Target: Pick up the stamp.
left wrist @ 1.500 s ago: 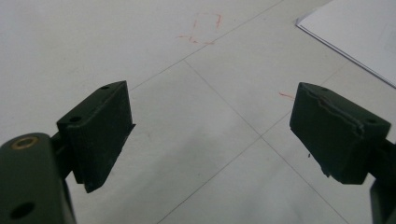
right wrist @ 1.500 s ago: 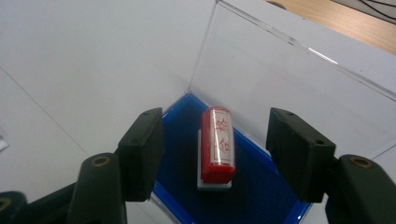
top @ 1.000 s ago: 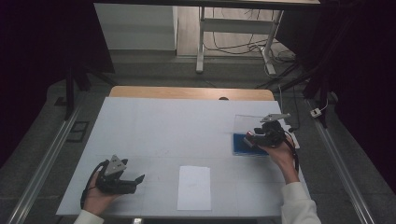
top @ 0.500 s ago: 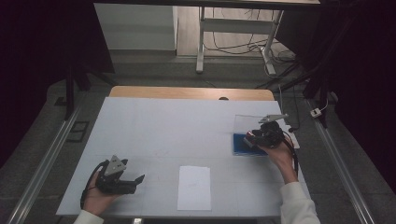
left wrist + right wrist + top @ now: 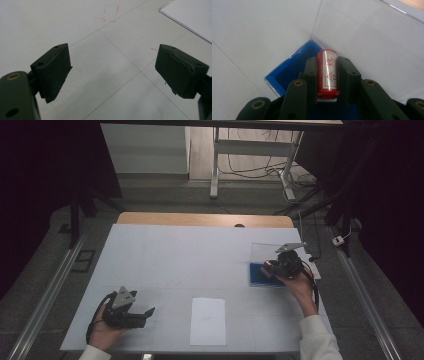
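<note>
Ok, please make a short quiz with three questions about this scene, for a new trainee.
1. True or false: the left gripper is shut on the white paper sheet.
2. What does the right gripper hold? A) red stamp B) pen C) cable
3. Fill in: below the stamp lies a ____ ink box.

Key: 1 false, its jaws stand apart over bare table. 2 A. 3 blue.

left gripper [image 5: 148,311]: black, grey three-cornered plate, brass-ringed screw holes
right gripper [image 5: 266,270]: black, black cable
sleeves [image 5: 318,340]: white
</note>
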`<action>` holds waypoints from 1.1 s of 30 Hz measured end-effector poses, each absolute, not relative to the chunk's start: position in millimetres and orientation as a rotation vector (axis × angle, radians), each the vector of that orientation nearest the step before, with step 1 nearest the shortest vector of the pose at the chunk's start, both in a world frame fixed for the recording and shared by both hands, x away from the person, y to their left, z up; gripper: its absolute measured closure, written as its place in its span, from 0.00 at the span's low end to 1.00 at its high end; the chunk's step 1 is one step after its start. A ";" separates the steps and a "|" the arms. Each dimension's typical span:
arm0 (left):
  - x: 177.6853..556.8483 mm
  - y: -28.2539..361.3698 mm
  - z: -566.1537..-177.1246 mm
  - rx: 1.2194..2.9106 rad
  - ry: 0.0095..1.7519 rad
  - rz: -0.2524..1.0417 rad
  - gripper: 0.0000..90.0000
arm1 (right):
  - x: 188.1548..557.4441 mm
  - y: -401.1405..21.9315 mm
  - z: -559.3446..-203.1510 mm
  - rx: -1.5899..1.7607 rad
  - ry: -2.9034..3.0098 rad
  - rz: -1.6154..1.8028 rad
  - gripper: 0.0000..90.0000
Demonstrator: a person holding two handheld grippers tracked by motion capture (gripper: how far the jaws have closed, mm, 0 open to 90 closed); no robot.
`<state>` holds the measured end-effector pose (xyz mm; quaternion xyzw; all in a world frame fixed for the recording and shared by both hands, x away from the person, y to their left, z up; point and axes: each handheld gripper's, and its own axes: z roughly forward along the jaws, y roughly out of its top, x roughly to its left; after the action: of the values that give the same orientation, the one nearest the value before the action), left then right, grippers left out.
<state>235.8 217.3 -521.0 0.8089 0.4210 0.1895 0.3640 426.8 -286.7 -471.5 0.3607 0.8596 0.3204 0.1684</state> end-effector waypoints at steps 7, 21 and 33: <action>236.0 217.7 -521.0 2.076 1.088 0.490 0.15 | 424.1 -284.6 -469.7 0.996 2.435 0.925 0.78; 236.1 218.0 -520.8 2.077 1.086 0.491 0.15 | 410.0 -288.1 -446.7 0.937 2.361 0.980 0.78; 236.9 217.9 -520.8 2.081 1.084 0.487 0.15 | 404.1 -292.4 -434.4 0.940 2.348 1.029 0.78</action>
<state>236.9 217.9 -520.8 0.8088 0.4212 0.1894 0.3641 404.1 -292.4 -434.4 0.3371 0.8418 0.3689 0.2043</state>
